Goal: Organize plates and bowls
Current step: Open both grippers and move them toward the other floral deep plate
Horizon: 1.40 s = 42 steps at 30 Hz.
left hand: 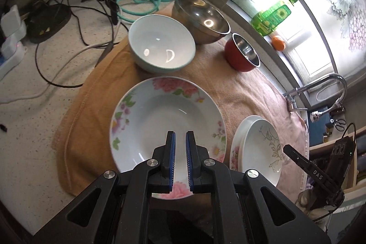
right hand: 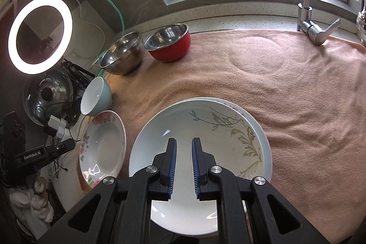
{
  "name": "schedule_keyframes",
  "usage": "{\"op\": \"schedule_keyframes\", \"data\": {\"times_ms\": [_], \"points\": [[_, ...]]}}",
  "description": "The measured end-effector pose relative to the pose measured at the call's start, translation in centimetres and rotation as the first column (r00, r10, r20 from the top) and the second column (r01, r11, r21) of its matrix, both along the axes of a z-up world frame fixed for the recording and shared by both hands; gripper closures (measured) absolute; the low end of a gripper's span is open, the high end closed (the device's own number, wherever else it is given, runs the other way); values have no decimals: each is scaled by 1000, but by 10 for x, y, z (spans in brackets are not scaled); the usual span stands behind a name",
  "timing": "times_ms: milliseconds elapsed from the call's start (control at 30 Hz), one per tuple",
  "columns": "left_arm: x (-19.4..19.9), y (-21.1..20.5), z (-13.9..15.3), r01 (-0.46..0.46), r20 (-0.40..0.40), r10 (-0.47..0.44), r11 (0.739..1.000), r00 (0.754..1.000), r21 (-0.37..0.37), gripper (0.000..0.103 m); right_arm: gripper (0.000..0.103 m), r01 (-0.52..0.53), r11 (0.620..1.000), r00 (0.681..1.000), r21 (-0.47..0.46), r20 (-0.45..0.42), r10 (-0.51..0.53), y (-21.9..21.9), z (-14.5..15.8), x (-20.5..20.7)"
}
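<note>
Progress: partly done, by my reading. A leaf-pattern plate [right hand: 201, 152] already sits on top of another plate [right hand: 231, 104], so one stack is formed; the flowered plate [left hand: 168, 129] lies apart from it on the towel [right hand: 286, 95].
Left to do: the flowered plate likely joins the stack; the pale bowl [left hand: 161, 44], steel bowl [left hand: 201, 17] and red bowl [left hand: 242, 53] stand separately, not nested.
Left claw [left hand: 180, 135]: released, a narrow gap between the fingers, nothing held; it hovers over the flowered plate, whose near rim is at 6 o'clock under the fingers.
Right claw [right hand: 184, 142]: released and empty, above the stack's middle.
Bowls from left claw: pale bowl at 12 o'clock, steel bowl at 1 o'clock, red bowl near 2 o'clock.
Stack from left claw: at 3 o'clock, just beside the flowered plate.
Counter [left hand: 27, 125]: towel covers it beneath the dishes.
</note>
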<state>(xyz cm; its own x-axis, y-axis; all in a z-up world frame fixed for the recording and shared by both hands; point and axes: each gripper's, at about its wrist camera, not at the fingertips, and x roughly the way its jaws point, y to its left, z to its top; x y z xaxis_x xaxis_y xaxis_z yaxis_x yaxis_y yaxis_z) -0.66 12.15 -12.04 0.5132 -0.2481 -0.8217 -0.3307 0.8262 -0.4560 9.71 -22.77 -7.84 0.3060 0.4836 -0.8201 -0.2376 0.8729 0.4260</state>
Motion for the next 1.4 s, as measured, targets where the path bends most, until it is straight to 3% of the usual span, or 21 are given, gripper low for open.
{"op": "schedule_keyframes", "data": {"times_ms": [300, 400, 533, 1400], "points": [[-32, 37, -10, -125, -11, 125, 992, 992, -6, 95, 89, -171, 985, 984, 11, 48, 170, 56, 7, 1], [-40, 45, -13, -144, -13, 144, 990, 990, -8, 95, 82, -230, 973, 972, 2, 45, 229, 75, 6, 2], [-43, 50, -18, -155, -21, 154, 988, 988, -18, 95, 82, -282, 959, 959, -13, 37, 282, 97, 3, 4], [-34, 43, -56, -132, -102, 127, 990, 987, -42, 95, 82, -396, 916, 916, -66, -91, 390, 163, -40, 36]]}}
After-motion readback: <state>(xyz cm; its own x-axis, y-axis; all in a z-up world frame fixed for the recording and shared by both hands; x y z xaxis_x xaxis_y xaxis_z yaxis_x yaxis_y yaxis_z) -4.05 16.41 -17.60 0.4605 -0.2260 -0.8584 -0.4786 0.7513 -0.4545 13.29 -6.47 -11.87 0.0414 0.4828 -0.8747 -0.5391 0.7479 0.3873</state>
